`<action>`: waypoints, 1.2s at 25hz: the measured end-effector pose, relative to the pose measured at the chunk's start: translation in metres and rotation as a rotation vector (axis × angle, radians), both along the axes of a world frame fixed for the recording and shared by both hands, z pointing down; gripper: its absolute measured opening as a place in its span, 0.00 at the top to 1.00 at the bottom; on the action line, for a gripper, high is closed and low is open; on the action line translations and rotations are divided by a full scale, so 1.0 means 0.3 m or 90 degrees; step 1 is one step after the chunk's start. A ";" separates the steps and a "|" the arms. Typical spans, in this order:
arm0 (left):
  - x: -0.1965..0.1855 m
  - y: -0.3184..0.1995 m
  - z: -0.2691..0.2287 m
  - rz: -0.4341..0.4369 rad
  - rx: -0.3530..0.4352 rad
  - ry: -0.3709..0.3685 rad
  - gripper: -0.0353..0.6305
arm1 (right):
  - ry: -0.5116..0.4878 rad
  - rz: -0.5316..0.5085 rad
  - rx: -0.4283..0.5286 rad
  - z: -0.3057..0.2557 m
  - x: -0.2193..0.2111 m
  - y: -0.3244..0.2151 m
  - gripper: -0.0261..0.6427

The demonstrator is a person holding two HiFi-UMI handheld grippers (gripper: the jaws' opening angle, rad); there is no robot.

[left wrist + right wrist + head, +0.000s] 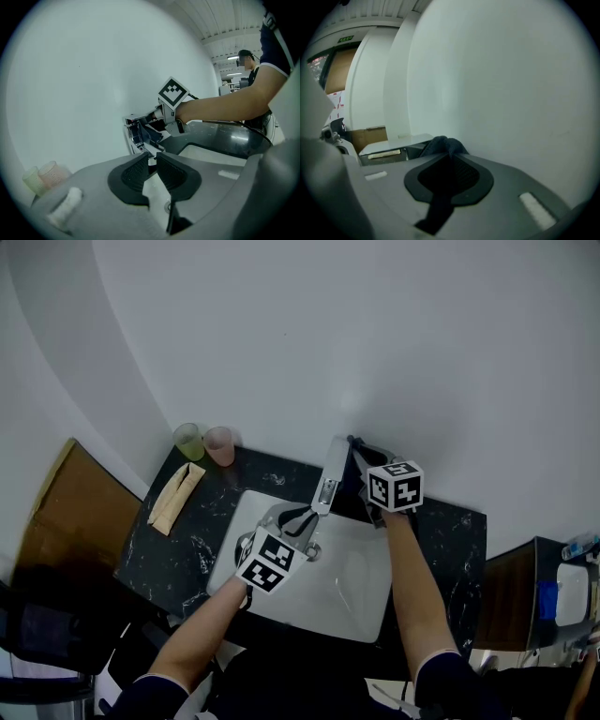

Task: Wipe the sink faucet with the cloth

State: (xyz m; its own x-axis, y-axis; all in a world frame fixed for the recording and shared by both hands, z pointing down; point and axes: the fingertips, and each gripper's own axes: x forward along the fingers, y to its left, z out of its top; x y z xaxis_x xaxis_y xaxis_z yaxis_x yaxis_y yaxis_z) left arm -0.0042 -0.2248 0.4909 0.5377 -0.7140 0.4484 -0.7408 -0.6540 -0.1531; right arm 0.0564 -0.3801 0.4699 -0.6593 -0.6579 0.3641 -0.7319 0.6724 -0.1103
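Two cups (188,441), folded towel (176,496) beside sink (361,601)

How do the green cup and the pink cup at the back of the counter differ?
Colour: the green cup is pale green, while the pink cup is pale pink. Place: the green cup stands farther left in the head view, and the pink cup is nearer the faucet. Both stand upright, side by side, at the back of the dark counter, and they look about the same size.
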 end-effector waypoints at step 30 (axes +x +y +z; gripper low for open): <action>0.009 0.045 0.025 0.034 -0.018 0.036 0.86 | 0.046 -0.100 -0.108 0.177 -0.059 0.421 0.92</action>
State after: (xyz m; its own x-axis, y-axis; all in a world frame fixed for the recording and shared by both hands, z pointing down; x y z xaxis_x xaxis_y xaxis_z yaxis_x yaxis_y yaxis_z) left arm -0.0016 -0.2114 0.4983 0.5992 -0.6714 0.4362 -0.7122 -0.6959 -0.0928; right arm 0.0386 -0.2536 0.5230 -0.7170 -0.4751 0.5100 -0.6299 0.7549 -0.1824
